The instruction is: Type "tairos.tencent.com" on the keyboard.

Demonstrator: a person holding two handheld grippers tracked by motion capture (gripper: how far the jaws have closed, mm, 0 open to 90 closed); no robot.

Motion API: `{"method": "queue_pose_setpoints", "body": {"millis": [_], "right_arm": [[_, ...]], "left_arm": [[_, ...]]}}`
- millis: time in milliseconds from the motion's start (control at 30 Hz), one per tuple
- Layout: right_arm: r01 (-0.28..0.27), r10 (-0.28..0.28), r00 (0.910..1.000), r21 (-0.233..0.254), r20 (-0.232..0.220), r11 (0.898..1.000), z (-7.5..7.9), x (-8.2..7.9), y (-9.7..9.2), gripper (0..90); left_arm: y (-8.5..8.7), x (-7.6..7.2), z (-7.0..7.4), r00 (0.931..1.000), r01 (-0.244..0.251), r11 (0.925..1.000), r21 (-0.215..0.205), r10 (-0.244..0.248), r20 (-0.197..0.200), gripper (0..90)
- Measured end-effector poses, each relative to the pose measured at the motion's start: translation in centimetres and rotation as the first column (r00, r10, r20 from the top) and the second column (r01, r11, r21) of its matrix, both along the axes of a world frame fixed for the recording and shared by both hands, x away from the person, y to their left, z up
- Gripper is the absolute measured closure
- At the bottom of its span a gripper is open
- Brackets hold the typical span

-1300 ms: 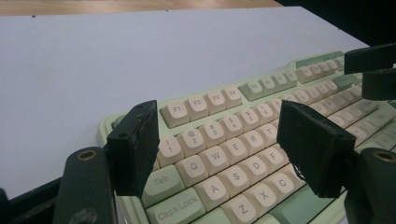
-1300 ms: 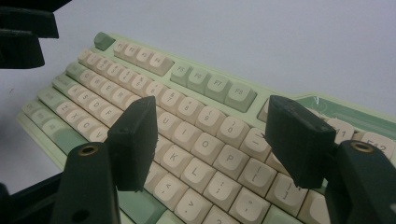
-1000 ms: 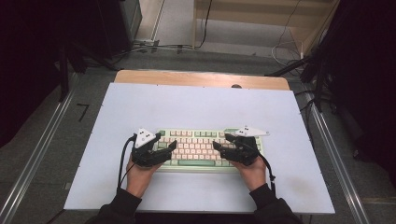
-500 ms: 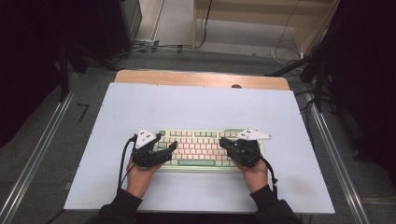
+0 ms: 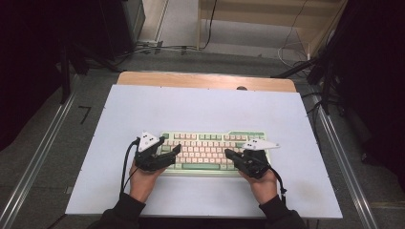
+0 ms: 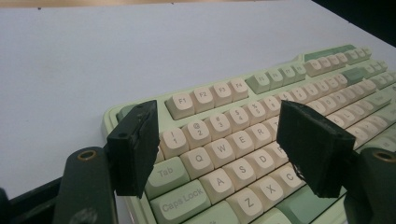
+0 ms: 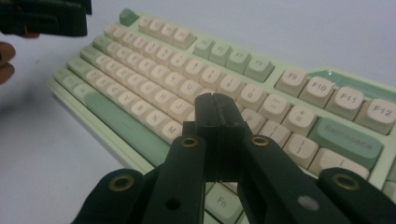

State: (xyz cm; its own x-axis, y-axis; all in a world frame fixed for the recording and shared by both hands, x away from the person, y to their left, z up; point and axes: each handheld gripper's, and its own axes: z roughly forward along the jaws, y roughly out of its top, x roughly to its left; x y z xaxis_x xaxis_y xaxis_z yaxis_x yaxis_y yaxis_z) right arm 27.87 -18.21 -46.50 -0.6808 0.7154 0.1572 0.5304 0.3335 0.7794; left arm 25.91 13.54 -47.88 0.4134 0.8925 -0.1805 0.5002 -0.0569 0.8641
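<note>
A cream and green keyboard (image 5: 210, 143) lies on the white table top, near the front edge. My left gripper (image 5: 171, 145) hovers open over the keyboard's left end, and in the left gripper view its two pads (image 6: 135, 144) stand wide apart above the Tab and letter keys (image 6: 224, 158). My right gripper (image 5: 228, 153) is over the keyboard's right part. Its jaws have just been closing and are now shut, pads pressed together (image 7: 215, 100) with nothing between them, just above the keys (image 7: 154, 70). The left gripper (image 7: 42, 16) also appears at the top left of the right gripper view.
The white table top (image 5: 200, 105) has a wooden strip (image 5: 205, 81) along its far edge. Metal rails (image 5: 344, 157) run along both sides of the table. Cables lie on the floor beyond it. Dark equipment stands at the left and right.
The right gripper's jaws, apart a second ago, have come together over the keyboard's right part. The left gripper has stayed where it was, still open.
</note>
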Motion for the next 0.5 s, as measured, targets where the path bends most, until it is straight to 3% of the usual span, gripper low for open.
{"method": "queue_pose_setpoints", "body": {"millis": [500], "right_arm": [[-0.014, 0.011, 0.9986, -0.058, -0.051, 0.998, -1.5, 0.3, 0.9, 87.5]], "left_arm": [[-0.1, 0.0, -0.1, 1.0, 0.008, 1.0, -0.001, -0.008, -0.001, 30.5]]}}
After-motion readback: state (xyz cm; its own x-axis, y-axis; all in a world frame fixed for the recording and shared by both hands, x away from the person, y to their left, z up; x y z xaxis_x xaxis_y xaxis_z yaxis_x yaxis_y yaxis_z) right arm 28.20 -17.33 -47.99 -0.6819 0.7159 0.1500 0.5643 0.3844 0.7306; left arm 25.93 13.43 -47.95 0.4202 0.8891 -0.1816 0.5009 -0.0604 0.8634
